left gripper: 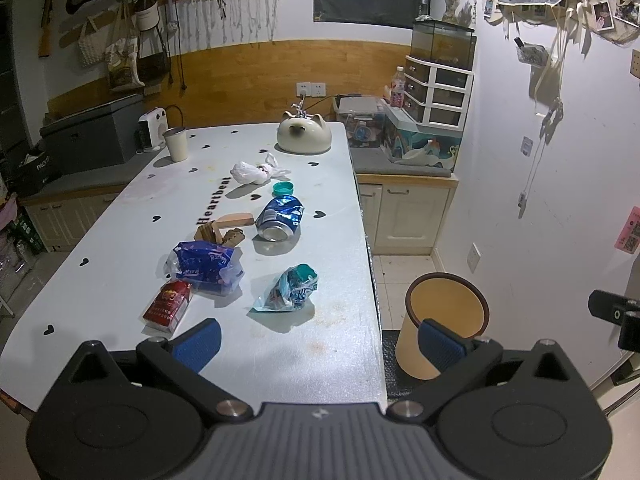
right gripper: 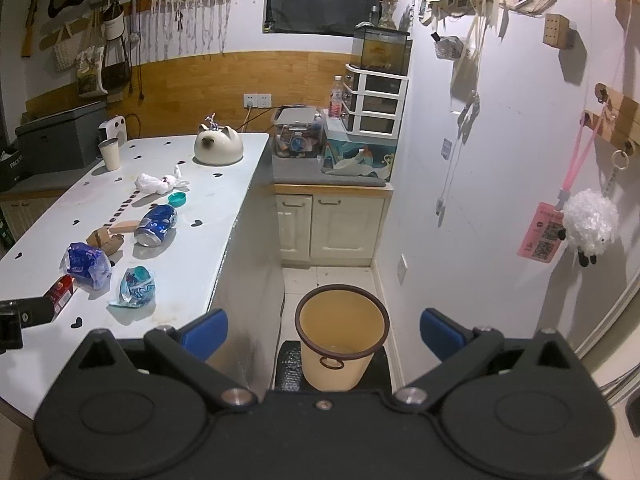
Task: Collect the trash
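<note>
Both sets of jaws wide open and empty, left gripper closer to the crumpled teal wrapper lying mid-frame on the desk, bin bottom-centre under right gripper.

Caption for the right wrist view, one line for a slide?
Open right tool poised over empty bin; trash on table.

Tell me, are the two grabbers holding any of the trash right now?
No. The left gripper and right gripper are both open with nothing between their fingers. The trash lies on the table, and the bin looks empty.
</note>
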`<state>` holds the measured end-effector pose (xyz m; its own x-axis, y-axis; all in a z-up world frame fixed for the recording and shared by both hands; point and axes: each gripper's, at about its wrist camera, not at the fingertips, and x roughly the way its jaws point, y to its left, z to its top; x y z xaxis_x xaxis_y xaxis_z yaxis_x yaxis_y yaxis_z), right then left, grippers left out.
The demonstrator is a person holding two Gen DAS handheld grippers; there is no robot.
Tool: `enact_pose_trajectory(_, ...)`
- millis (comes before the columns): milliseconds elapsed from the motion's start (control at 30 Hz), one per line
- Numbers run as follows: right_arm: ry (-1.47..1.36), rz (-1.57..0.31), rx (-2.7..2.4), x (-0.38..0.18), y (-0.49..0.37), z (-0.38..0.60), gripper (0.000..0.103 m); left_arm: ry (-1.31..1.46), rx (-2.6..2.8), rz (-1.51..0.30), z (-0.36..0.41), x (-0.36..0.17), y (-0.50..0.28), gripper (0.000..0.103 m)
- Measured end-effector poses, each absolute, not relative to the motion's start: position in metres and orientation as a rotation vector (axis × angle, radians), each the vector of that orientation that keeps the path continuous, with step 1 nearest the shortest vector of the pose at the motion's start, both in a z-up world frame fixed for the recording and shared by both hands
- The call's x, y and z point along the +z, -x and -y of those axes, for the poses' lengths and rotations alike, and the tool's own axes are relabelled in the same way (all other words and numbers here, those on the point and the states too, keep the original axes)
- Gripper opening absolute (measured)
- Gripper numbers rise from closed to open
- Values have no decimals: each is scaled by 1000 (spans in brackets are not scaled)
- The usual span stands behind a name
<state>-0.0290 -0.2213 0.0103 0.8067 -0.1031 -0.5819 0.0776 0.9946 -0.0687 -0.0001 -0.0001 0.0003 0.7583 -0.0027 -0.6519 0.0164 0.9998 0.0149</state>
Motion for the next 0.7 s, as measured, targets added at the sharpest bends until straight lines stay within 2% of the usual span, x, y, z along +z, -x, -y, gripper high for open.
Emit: enact_pose_trajectory(700,42,-629,-100,7,26,221,103,-21,-16,-712,15,-7,-7,103)
